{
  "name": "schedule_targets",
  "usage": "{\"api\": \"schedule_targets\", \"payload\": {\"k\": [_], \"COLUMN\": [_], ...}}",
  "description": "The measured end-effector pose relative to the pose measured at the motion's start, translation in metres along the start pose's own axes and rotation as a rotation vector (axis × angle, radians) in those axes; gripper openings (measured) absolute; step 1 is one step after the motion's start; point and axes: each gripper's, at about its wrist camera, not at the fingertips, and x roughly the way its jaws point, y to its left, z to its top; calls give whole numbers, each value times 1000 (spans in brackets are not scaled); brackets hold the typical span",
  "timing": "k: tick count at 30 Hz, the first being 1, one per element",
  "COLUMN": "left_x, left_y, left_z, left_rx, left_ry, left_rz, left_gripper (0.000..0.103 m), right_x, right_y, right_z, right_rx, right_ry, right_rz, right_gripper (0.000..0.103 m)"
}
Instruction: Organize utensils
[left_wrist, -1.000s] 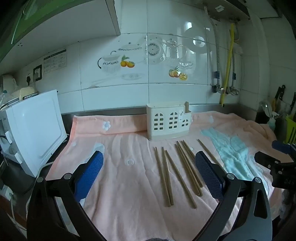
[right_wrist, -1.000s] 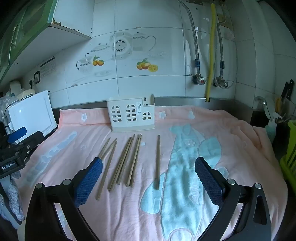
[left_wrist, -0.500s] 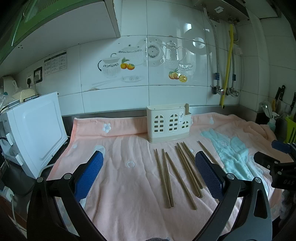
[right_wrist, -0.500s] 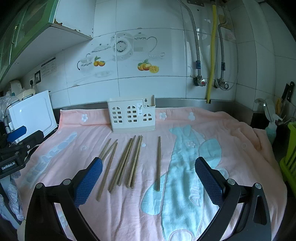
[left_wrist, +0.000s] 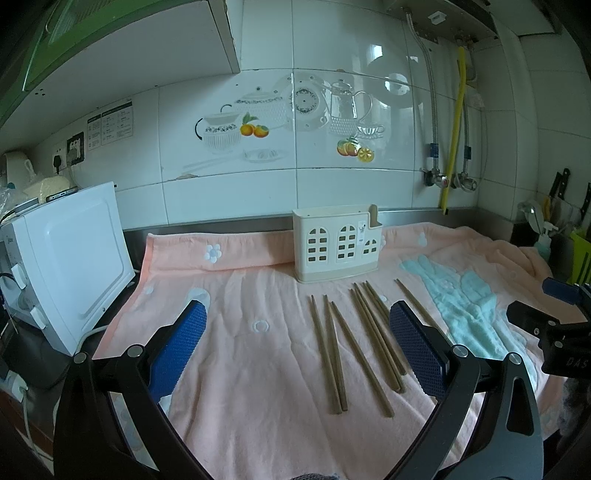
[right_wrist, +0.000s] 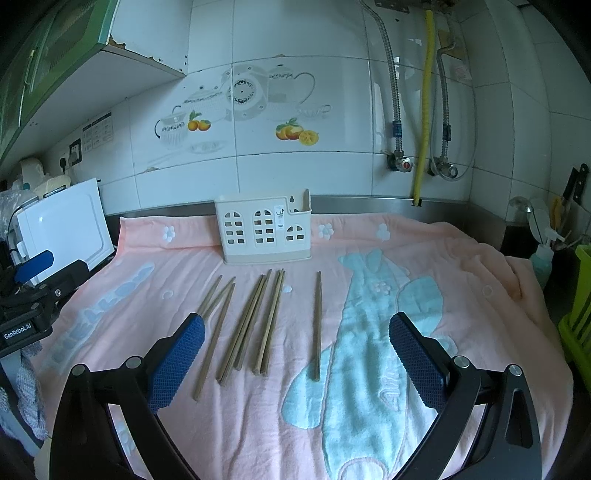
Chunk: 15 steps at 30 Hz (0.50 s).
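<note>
**Thin sticks on soft cloth, nothing picked up yet**

I judged the main risk to be the grab itself. The chopsticks (right_wrist: 258, 321) lay flat on a plush towel (right_wrist: 461, 280), several touching or crossing, so closing on one could drag its neighbour along or press it into the pile and let it roll out. A stick pinched near one end would likely droop and miss the mouth of the holder (right_wrist: 264, 232). The holder looked light and stood free on the cloth; a careless poke might tip it or shove it back toward the wall.

Both tongs were spread wide and held nothing: the left tongs (left_wrist: 295, 350) hung above the towel's left part, the right tongs (right_wrist: 295, 354) over the near ends of the sticks.

The sticks were plain brown wood, slim and tapered, lying in a loose fan in front of the cream holder, tips toward it. One (right_wrist: 317, 325) sat apart on the right. The holder, with window-shaped cut-outs, stood upright near the back of the worktop and seemed empty, though I couldn't see inside.
</note>
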Motion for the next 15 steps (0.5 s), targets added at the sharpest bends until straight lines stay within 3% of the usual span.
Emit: {"api": "schedule_targets", "payload": {"k": [15], "left_x": [8], "left_y": [2], "left_z": [0], "left_rx": [2], "left_ry": [22], "left_rz": [1], "left_gripper": [98], "right_x": [5], "right_y": [0], "right_z": [-1], "right_rx": [-3], "right_ry": [14], "right_rz": [4], "right_gripper": [97]}}
